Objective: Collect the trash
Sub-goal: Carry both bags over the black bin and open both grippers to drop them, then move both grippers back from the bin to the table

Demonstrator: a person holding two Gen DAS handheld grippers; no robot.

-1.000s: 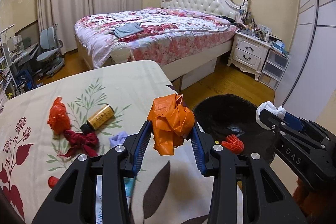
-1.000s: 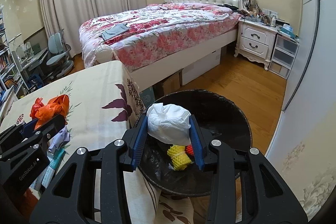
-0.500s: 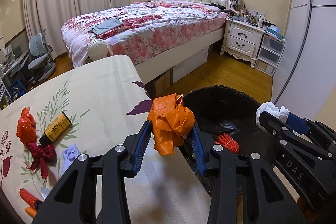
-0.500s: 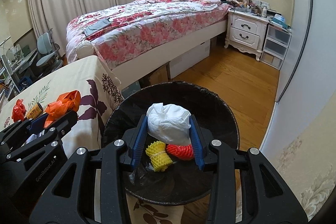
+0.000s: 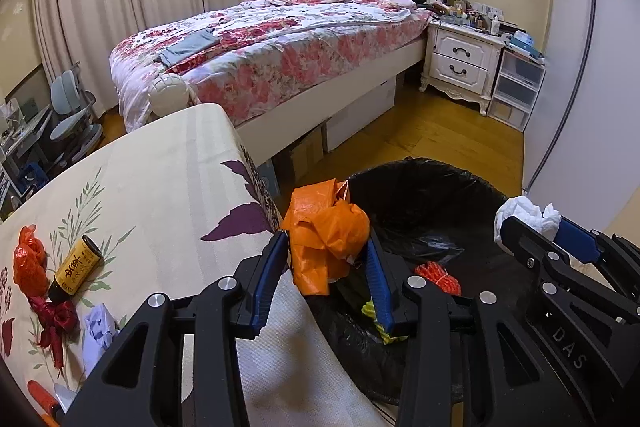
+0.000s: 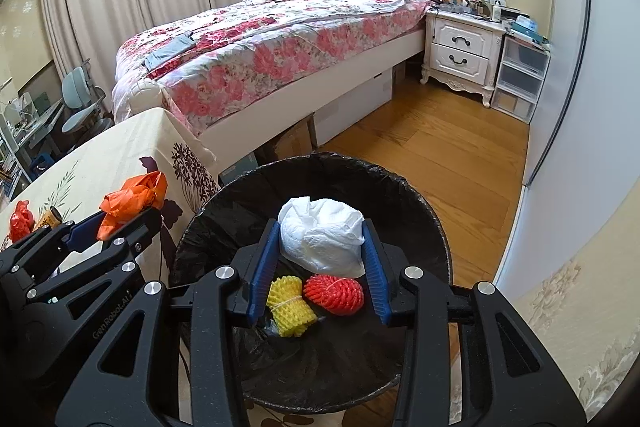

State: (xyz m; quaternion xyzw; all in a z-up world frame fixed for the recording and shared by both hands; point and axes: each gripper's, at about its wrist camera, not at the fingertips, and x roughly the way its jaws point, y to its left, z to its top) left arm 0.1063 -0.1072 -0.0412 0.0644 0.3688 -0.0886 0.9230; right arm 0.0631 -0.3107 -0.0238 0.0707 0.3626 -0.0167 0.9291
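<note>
A crumpled orange plastic bag (image 5: 324,227) sits between the blue pads of my left gripper (image 5: 326,241), over the table edge at the near rim of the black-lined trash bin (image 5: 440,179). The jaws are opening, and the pads still touch the bag. My right gripper (image 6: 320,227) holds a white paper wad (image 6: 320,239) above the bin's opening (image 6: 400,195). Its jaws are opening too, with the wad still touching both pads. A yellow foam net (image 6: 290,303) and a red foam net (image 6: 336,293) lie in the bin.
On the floral tablecloth (image 5: 160,187) lie a red bag (image 5: 28,263), a small yellow-labelled bottle (image 5: 76,269), a red ribbon bow (image 5: 54,319) and a pale purple scrap (image 5: 98,323). A bed (image 5: 280,47) and nightstand (image 5: 460,59) stand beyond the wooden floor.
Both grippers moved right and down toward the bin. The left went from over the table to the bin's rim, and the right now hangs lower over the bin's inside. Each still carries its item.
</note>
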